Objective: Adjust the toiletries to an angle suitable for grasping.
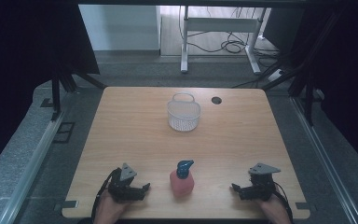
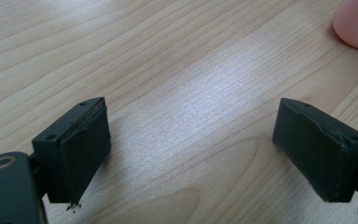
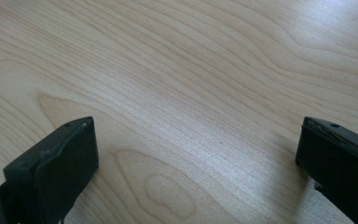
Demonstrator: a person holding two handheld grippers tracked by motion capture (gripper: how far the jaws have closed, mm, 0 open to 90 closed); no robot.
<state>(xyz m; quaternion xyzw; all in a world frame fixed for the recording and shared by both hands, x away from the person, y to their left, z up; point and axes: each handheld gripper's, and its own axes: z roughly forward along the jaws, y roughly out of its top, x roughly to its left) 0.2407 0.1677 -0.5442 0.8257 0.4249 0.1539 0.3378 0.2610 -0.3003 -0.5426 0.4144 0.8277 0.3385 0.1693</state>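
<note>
Your left gripper (image 1: 145, 187) and right gripper (image 1: 235, 188) rest with jaws spread wide (nothing between them) on the wooden table (image 1: 121, 126), the pink soap bottle with blue pump (image 1: 182, 179) standing between both.

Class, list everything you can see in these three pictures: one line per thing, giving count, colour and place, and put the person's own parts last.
Table: one, light wood, centre of the high view.
Basket: one, white mesh with a handle, far middle of the table.
Bottle: one, pink with a blue pump top, near edge, between the two tongs.
Cable hole: one, dark, right of the basket.
White frame: one, white, on the floor beyond the table, with cables around it.
Left tongs: one, black with a grey plate on top, near left edge, jaws apart.
Right tongs: one, black with a grey plate on top, near right edge, jaws apart.
Hands: two, at the bottom edge, one holding each tongs.
</note>
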